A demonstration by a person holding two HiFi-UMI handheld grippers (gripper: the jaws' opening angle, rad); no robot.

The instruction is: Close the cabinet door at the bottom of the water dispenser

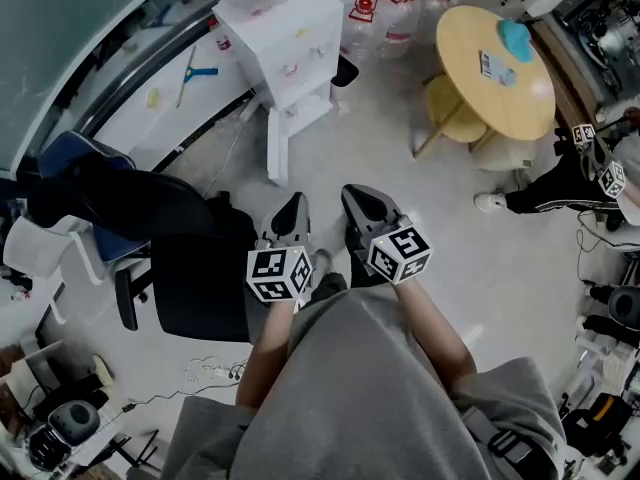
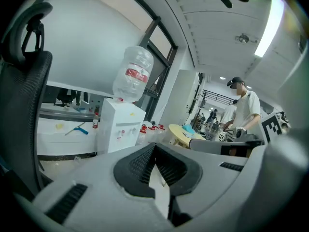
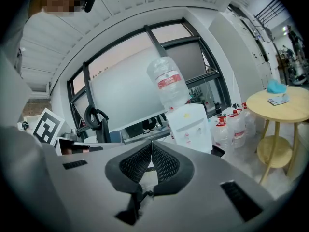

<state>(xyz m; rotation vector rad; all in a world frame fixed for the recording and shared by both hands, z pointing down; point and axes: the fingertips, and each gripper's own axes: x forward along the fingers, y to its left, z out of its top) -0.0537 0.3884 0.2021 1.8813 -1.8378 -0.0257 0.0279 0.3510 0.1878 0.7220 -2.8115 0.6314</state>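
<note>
Head view: Pale, scuffed floor. The water dispenser (image 1: 290, 38) stands at the top centre, against a white window ledge (image 1: 140, 108). Its bottom cabinet door (image 1: 283, 140) is swung out, open, toward the person. A row of water jugs (image 1: 385, 8) is lined up just beside it. A round wooden worktop (image 1: 500, 63) sits to the right with a blue object (image 1: 517, 38) on it. A black office chair (image 1: 195, 258) is on the left. The left tool (image 1: 293, 208) and right tool (image 1: 362, 203) are held side by side, well apart from the door. Another person (image 1: 560, 183) is at the right edge.

Left gripper view: The left tool (image 2: 154, 146) has its jaws closed tip to tip, nothing between them. The chair back (image 2: 24, 105) fills the left side. The dispenser (image 2: 118, 129) is ahead, its bottle (image 2: 133, 74) on top. The round worktop (image 2: 181, 132) is further right, with a standing person (image 2: 244, 108) beyond it. A ceiling light strip (image 2: 270, 25) runs overhead.

Right gripper view: The right tool (image 3: 151, 143) has its jaws shut and empty. The dispenser (image 3: 190, 124) and bottle (image 3: 169, 83) sit before a large dark-framed window (image 3: 125, 88). The jugs (image 3: 231, 127) are beside it, and the worktop (image 3: 285, 103) is on the right. The dispenser's base is hidden behind the tool.
</note>
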